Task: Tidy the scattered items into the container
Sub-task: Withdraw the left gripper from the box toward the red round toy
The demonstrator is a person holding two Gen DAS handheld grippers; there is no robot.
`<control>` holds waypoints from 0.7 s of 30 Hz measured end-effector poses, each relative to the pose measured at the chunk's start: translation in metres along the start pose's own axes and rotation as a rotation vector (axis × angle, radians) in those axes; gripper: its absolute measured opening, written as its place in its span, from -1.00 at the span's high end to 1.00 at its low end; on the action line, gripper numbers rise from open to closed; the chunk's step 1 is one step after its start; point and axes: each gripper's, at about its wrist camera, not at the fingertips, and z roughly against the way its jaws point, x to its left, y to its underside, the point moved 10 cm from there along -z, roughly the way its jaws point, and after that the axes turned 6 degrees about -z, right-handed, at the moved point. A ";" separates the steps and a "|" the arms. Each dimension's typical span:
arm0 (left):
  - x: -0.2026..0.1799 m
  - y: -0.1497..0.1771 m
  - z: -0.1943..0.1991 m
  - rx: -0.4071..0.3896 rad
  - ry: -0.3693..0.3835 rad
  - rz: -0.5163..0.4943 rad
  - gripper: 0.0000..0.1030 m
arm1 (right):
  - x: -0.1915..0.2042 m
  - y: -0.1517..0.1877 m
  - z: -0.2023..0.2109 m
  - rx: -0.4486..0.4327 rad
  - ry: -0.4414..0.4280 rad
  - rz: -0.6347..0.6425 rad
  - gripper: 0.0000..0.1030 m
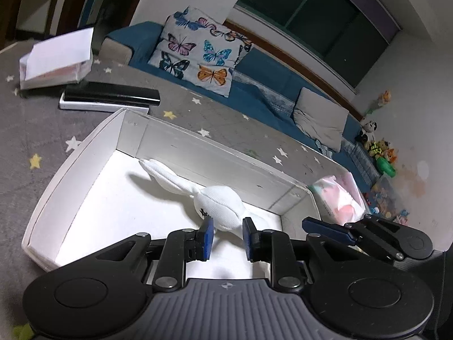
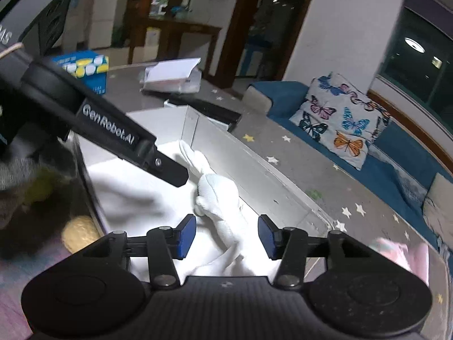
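The left gripper (image 1: 225,233) hangs released, blue pads apart, just behind a white knitted cloth rabbit toy (image 1: 218,202) lying inside the shallow white rectangular box (image 1: 85,147). The right gripper (image 2: 226,233) is likewise spread wide, its pads either side of the toy's body (image 2: 218,195). Beyond the box lies a grey star-patterned cloth (image 1: 181,104).

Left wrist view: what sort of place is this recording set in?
Most likely a home living room: a blue sofa with a butterfly cushion, a pile of stuffed toys by the wall, and a dark night window.
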 end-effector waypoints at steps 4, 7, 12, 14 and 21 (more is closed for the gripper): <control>-0.006 0.008 0.010 -0.002 -0.006 -0.031 0.51 | 0.004 0.004 0.023 -0.041 0.006 -0.052 -0.03; -0.009 0.016 0.017 -0.001 -0.010 -0.047 0.51 | 0.007 0.008 0.041 -0.073 0.011 -0.089 -0.15; -0.014 0.029 0.030 0.004 -0.028 -0.076 0.51 | 0.018 0.022 0.065 -0.109 0.028 -0.119 -0.29; -0.016 0.035 0.036 0.000 -0.039 -0.097 0.51 | 0.023 0.026 0.073 -0.121 0.030 -0.135 -0.31; -0.023 0.055 0.055 -0.007 -0.064 -0.156 0.50 | 0.035 0.042 0.099 -0.156 0.026 -0.206 -0.32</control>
